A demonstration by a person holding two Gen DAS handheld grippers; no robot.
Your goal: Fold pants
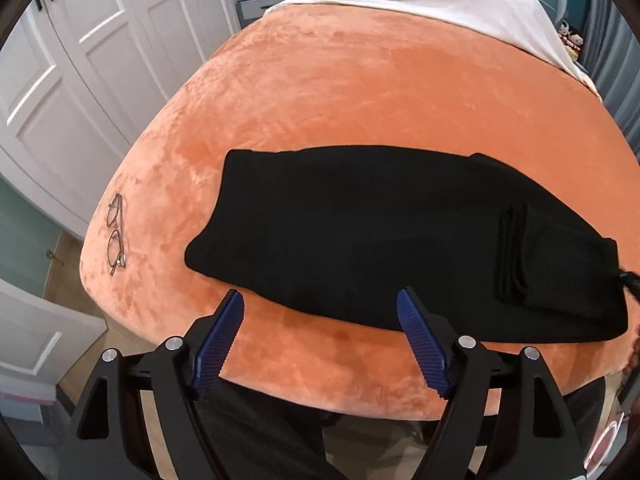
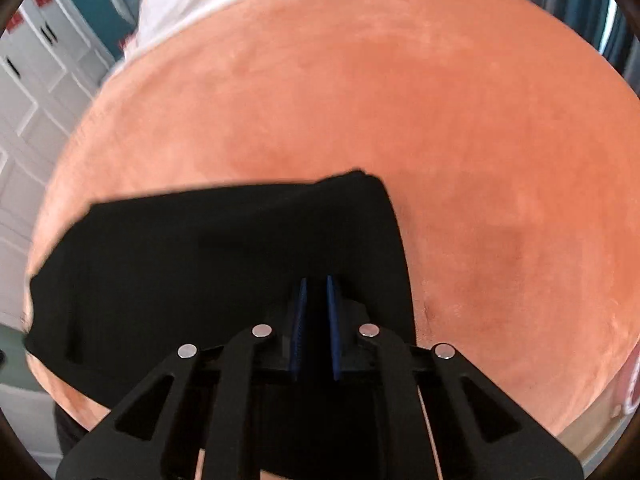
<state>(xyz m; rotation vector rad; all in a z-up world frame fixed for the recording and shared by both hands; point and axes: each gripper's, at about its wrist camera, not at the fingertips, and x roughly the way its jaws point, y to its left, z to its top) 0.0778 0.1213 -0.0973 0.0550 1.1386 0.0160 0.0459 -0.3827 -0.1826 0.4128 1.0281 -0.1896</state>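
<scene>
the black pants (image 1: 360, 232) lie long across the frame; right gripper (image 2: 317, 300) pinches their right end, left gripper (image 1: 320, 300) spread wide, holding nothing.

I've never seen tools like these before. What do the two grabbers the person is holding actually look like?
Both look alike. The left gripper has two black plastic fingers with triangular cut-outs, joined by round silver pins, and each finger carries a blue pad with a fine ribbed texture. The right gripper shows the same black frame, silver pins and narrow blue pads. No cables, markings or sleeves are visible.
</scene>
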